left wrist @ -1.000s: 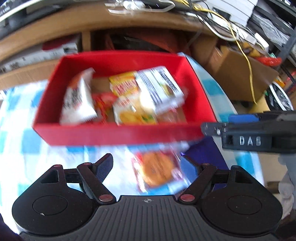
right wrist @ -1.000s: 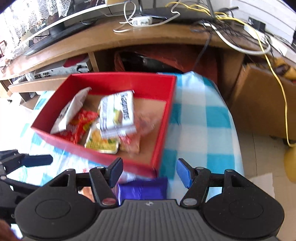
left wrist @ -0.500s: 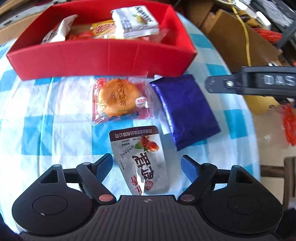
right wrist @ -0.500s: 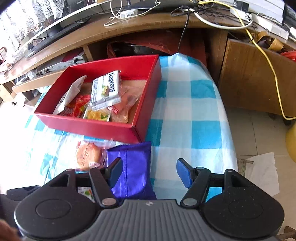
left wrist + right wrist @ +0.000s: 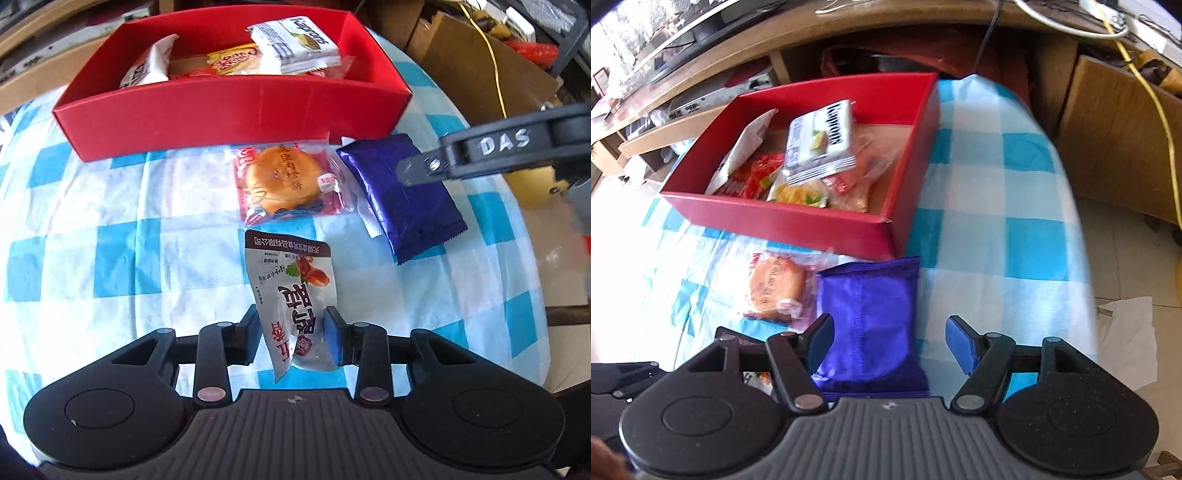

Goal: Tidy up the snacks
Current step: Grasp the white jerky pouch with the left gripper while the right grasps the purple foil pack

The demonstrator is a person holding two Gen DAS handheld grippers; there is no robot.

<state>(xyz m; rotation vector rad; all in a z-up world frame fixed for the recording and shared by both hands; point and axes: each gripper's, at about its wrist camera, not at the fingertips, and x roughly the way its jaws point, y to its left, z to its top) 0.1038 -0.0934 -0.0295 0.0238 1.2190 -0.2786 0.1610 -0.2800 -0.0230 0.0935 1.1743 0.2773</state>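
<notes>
A grey pouch with red print (image 5: 291,280) lies on the checked cloth, and my left gripper (image 5: 293,325) is shut on its near end. Beyond it lie a round cake in clear wrap (image 5: 284,181) and a purple packet (image 5: 402,199), both in front of the red box (image 5: 229,110), which holds several snack packs. My right gripper (image 5: 890,332) hangs over the purple packet (image 5: 871,306). Its jaws are opening, with the packet's near end between them and the pads not pressing on it. One right finger (image 5: 424,170) shows over the packet in the left wrist view.
The blue-and-white checked cloth (image 5: 990,229) drops off at the table's right edge, with tiled floor and a sheet of paper (image 5: 1126,332) below. Behind the red box (image 5: 798,221) stand a wooden desk with cables (image 5: 923,22) and a cardboard box (image 5: 480,66).
My left gripper drew back from the red box, came down over the grey pouch and closed on it. My right gripper sank over the purple packet and its jaws stand a little wider.
</notes>
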